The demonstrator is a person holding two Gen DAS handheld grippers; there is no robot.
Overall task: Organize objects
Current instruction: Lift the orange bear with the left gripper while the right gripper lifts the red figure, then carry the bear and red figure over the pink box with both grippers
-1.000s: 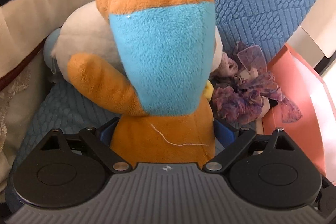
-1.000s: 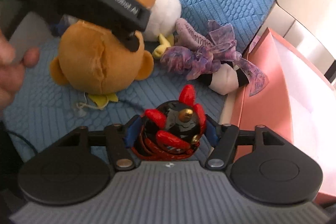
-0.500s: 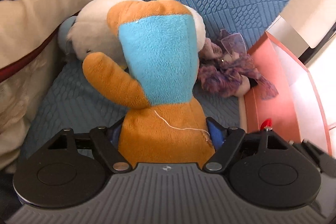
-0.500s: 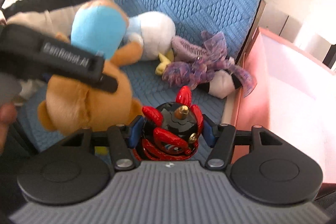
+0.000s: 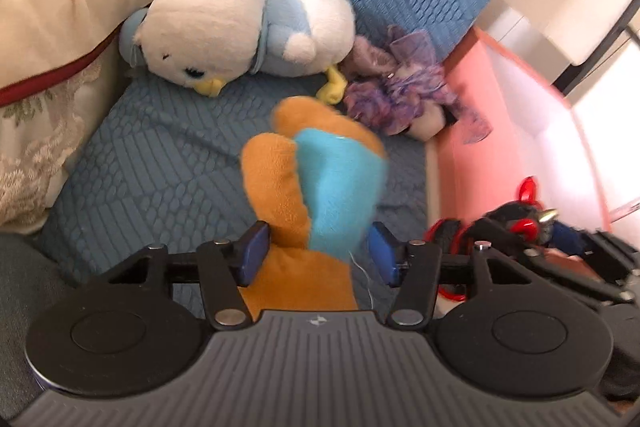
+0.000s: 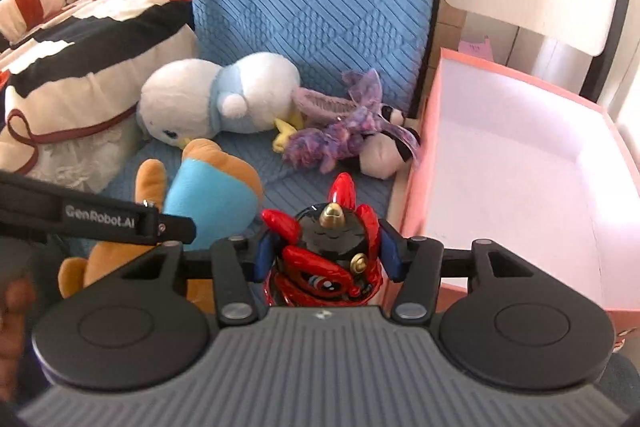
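An orange plush with a blue patch (image 5: 280, 187) hangs above the blue seat between the pads of my left gripper (image 5: 318, 251). Its jaws are closing and squeeze the plush's lower body. The same plush (image 6: 212, 187) shows at the left of the right wrist view, under the left gripper's black arm. My right gripper (image 6: 326, 255) has its jaws closing on a shiny red and black horned toy (image 6: 320, 267), held next to the open pink box (image 6: 416, 187). That toy (image 5: 520, 223) also appears at the right edge of the left wrist view.
A white and pale blue bird plush (image 5: 224, 27) and a purple frilly doll (image 5: 400, 95) lie on the blue quilted seat (image 5: 160, 167) against its backrest. A striped pillow (image 5: 60, 7) crowds the left side. The pink box (image 5: 500, 131) stands to the right. A hand (image 6: 12, 307) shows at lower left.
Both grippers have risen with their toys. The left jaws have narrowed on the orange plush, which now hangs clear of the bird plush. The right gripper has come beside the pink box.
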